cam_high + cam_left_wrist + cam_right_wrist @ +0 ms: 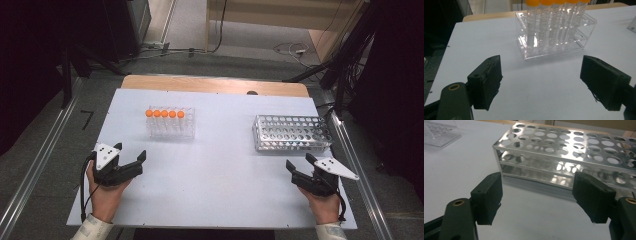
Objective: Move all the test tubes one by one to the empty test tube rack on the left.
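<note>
On the white surface (215,170), both the left gripper (131,151) and right gripper (300,161) hover with jaws spread, empty, near the clear tube rack (170,125) and metal rack (291,133).

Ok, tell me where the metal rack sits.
In the high view, the metal rack sits on the table's right side, just beyond the right gripper.

Clear plastic rack (555,37), glossy, bench's far-left part; tubes (554,25) transparent w/ matt orange caps (164,113). Metal rack (574,157) at right edge: polished, mirror-like, perforated. Bench top (220,165) matt white, smooth; wood strip (215,84) along far edge. Gripper pads (487,197) matt black, slightly rough.
</note>
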Available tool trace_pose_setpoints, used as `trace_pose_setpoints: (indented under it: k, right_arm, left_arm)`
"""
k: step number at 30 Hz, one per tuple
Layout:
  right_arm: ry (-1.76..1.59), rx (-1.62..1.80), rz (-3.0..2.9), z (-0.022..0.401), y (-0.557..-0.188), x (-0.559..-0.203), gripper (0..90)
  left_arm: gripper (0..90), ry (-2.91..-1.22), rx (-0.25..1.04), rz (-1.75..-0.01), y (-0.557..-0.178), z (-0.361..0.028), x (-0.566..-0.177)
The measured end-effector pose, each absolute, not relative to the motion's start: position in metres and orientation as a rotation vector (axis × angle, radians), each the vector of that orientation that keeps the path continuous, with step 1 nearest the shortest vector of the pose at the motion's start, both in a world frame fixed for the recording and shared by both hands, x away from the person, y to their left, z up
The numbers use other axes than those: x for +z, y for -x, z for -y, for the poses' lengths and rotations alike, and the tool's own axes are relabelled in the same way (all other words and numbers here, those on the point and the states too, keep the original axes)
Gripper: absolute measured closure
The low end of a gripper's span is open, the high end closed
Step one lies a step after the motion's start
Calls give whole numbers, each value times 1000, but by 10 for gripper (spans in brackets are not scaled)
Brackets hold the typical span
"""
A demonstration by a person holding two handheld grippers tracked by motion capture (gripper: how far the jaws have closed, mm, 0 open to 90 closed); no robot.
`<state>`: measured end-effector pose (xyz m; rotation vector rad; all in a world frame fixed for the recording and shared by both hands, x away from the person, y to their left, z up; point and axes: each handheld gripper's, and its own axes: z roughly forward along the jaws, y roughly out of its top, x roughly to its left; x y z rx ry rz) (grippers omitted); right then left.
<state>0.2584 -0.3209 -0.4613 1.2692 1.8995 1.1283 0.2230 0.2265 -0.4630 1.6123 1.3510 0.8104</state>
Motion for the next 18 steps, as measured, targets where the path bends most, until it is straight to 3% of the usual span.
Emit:
trace_pose_setpoints:
  k: [15, 18]
  right_arm:
    - [-1429, 1000, -1794, 366, -248, -474, 222]
    - [-1492, 944, -1793, 377, -253, -484, 174]
  left_arm:
    - [159, -1604, 827, -1457, -212, -256, -473]
    - [159, -1599, 794, -1480, -210, -262, -476]
